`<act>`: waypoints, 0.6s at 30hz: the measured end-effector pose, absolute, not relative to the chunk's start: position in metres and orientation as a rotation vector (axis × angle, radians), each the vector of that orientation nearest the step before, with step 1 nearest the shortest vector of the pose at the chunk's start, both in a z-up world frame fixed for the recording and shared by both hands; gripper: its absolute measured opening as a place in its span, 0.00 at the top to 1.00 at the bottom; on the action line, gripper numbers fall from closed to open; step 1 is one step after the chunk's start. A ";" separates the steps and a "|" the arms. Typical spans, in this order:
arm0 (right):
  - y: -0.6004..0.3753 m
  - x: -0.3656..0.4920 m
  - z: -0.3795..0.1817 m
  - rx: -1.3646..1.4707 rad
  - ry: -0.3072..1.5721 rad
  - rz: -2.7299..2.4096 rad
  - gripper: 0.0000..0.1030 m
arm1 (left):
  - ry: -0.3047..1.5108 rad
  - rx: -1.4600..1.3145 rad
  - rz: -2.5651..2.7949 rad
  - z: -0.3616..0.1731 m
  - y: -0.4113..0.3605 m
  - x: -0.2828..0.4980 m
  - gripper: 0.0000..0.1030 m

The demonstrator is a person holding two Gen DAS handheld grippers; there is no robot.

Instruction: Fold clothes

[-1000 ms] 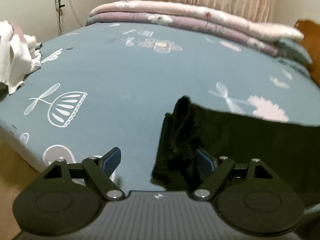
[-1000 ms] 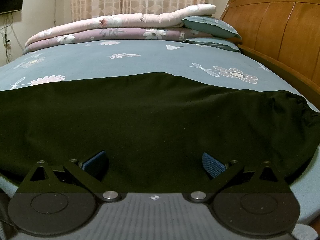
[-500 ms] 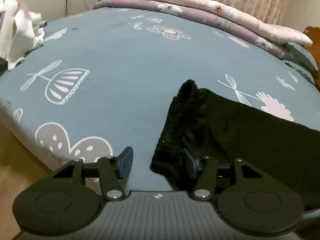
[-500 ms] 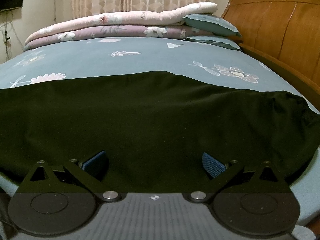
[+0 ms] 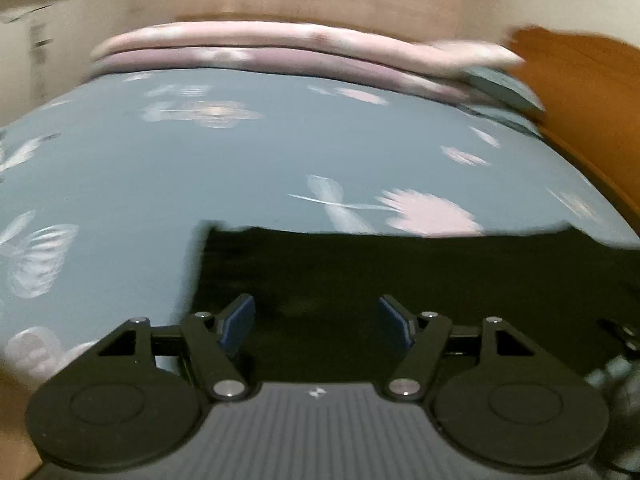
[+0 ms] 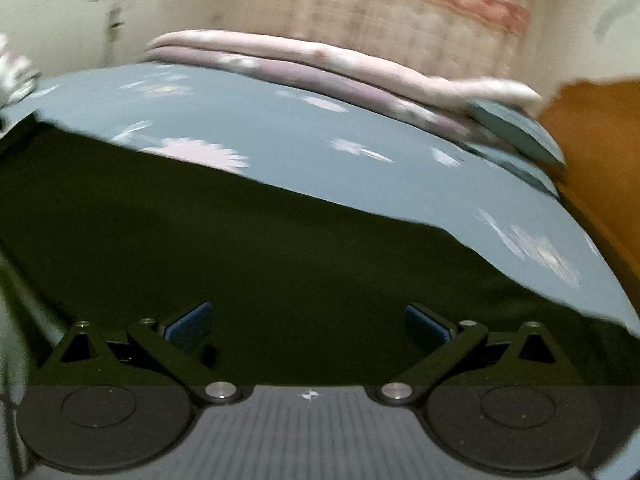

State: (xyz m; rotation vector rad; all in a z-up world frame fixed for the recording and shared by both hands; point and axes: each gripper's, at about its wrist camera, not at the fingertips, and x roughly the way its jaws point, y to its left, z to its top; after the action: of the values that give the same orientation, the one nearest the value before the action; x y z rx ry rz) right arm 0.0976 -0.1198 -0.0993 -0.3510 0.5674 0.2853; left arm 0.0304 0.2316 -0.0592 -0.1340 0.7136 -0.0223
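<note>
The garment [image 5: 400, 280] lies spread flat on the bed sheet [image 5: 240, 160] just ahead of my left gripper [image 5: 318, 326] and right gripper [image 6: 308, 326]. Behind it, folded quilts [image 5: 260, 48] are stacked along the bed's far edge, a pillow [image 5: 504, 86] at their right end, the headboard [image 5: 580, 80] right of that

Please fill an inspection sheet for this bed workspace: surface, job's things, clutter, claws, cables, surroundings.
Surface: blue sheet with pale flower prints, on a bed.
Job's things: black garment spread flat at the near edge; both views are blurred.
Clutter: folded pink quilts and a pillow at the far side; white cloth at the left edge.
Claws: left claw opening, garment under it, pads not pressing; right claw open over the garment.
Cables: one thin cable on the wall, blurred.
Surroundings: curtain, wooden headboard, pale wall.
</note>
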 end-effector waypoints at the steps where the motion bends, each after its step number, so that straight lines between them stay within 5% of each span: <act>1: -0.116 0.097 -0.103 -0.367 0.571 0.290 0.00 | 0.738 -0.125 -0.044 -0.066 0.224 0.035 0.33; 7: -0.117 0.101 -0.117 -0.316 0.624 0.316 0.00 | 0.818 -0.075 -0.010 -0.106 0.217 0.043 0.30; 18: -0.136 0.115 -0.121 -0.176 0.683 0.342 0.00 | 0.778 -0.084 -0.106 -0.081 0.208 0.077 0.26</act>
State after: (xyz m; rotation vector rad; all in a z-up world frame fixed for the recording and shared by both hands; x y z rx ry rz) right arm 0.1149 -0.1361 -0.1212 -0.1759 0.6825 0.3417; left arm 0.0769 0.2078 -0.0807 -0.0841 0.7784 -0.1059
